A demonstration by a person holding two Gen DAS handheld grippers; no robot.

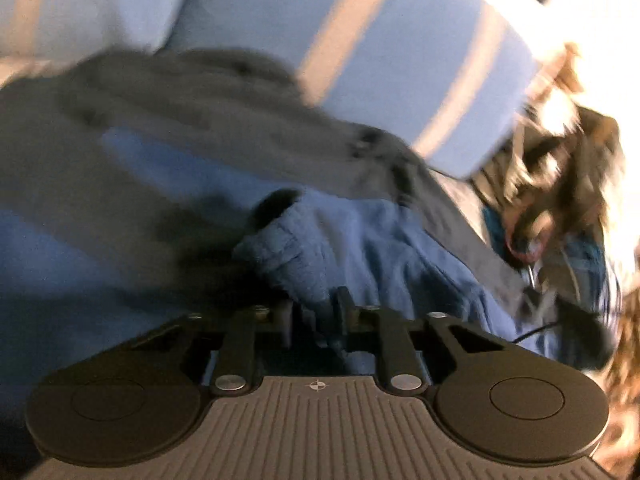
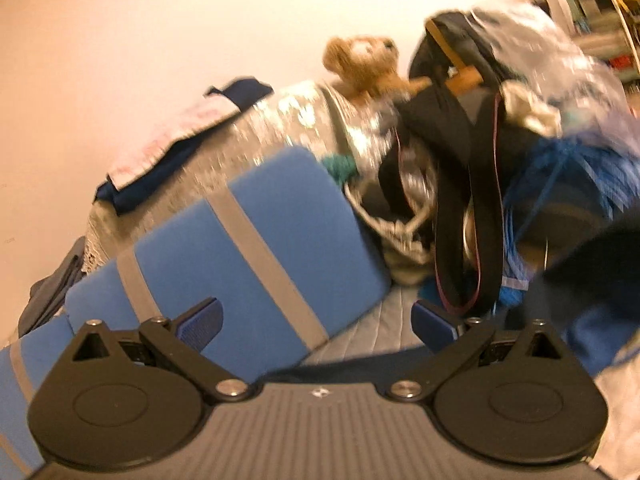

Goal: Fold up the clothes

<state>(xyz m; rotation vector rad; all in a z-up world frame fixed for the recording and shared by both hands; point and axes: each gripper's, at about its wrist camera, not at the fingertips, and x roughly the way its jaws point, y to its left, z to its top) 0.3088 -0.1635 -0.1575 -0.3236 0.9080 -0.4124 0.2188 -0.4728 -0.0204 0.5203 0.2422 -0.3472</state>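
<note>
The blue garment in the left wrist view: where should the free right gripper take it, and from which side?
Probably at a loose edge of the blue garment, away from the bunched fold that the left gripper pinches, coming from above. The grey garment covers its far part, so the near open cloth is easiest. The right gripper is open.

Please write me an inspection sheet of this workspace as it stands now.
Surface: quilted bed cover, partly bare.
Job's things: blue garment bunched at the left claw; grey garment lying over it.
Clutter: striped blue cushion, teddy bear, black bag, folded navy cloth, blue heap.
Grippers: left claw shut on blue garment; right claw open, empty.
Cables: thin dark cord, blurred.
Surroundings: pale wall; shelving at far right, blurred.
</note>
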